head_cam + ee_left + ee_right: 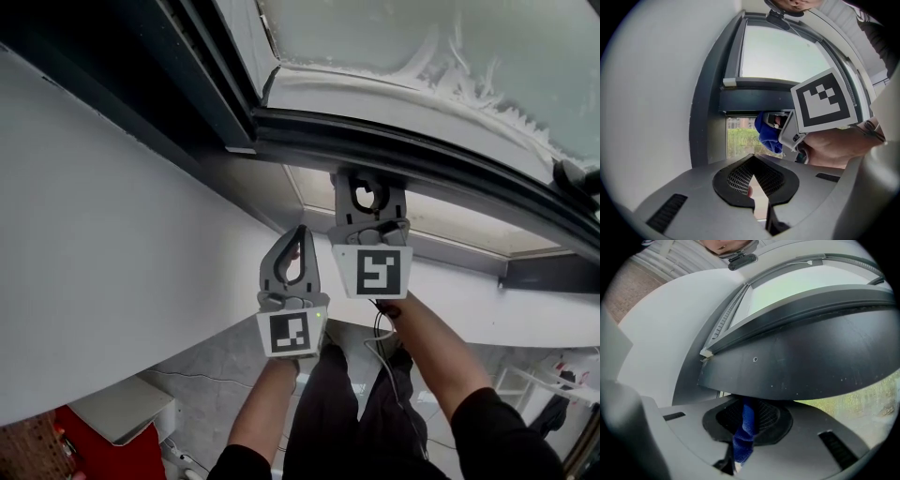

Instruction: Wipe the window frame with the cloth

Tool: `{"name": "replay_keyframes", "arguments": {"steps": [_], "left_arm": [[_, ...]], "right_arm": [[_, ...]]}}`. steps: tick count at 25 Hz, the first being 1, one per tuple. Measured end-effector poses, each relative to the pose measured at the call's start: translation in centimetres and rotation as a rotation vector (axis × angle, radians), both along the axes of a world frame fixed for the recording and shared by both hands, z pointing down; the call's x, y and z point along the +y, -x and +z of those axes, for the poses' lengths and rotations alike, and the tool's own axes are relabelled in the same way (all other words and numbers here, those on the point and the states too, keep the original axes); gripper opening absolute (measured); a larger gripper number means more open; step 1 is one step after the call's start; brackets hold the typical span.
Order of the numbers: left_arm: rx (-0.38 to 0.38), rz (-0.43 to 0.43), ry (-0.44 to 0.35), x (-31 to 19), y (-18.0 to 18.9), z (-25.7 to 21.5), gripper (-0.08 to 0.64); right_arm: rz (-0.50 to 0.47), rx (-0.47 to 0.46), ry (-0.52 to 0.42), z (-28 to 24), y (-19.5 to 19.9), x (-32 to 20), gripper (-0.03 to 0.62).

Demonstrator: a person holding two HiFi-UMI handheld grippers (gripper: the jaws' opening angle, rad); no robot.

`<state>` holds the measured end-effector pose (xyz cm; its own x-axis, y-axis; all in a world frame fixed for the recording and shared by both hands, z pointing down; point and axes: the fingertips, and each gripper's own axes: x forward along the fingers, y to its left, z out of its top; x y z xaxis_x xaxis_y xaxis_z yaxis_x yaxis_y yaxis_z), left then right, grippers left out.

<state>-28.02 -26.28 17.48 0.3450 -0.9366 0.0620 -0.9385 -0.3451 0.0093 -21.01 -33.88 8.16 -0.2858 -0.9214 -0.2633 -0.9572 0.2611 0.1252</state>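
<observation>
The dark window frame (403,150) runs across the top of the head view. My right gripper (367,178) is raised against its underside and is shut on a blue cloth (744,430). In the right gripper view the cloth hangs between the jaws, just under the frame (801,362). The left gripper view shows the cloth (768,133) bunched at the right gripper's tip, next to the frame (754,98). The head view hides the cloth. My left gripper (300,234) hangs lower and to the left, shut with nothing in it (753,159), apart from the frame.
A white wall (112,234) slopes along the left below the frame. Frosted glass (422,37) fills the top. A dark handle (574,178) sticks out at the right edge. A red object (94,455) and a white rack (544,384) stand on the grey floor.
</observation>
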Motion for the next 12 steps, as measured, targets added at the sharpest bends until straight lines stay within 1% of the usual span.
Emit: {"name": "replay_keyframes", "arguments": {"steps": [5,12], "left_arm": [[0.011,-0.002,0.004,0.2,0.6,0.4,0.005],[0.032,-0.015,0.010,-0.1,1.3,0.6,0.005]], "right_arm": [[-0.013,-0.001,0.000,0.0,1.3,-0.4,0.023],[-0.045,0.024,-0.008,0.0,3.5,-1.1,0.023]]}}
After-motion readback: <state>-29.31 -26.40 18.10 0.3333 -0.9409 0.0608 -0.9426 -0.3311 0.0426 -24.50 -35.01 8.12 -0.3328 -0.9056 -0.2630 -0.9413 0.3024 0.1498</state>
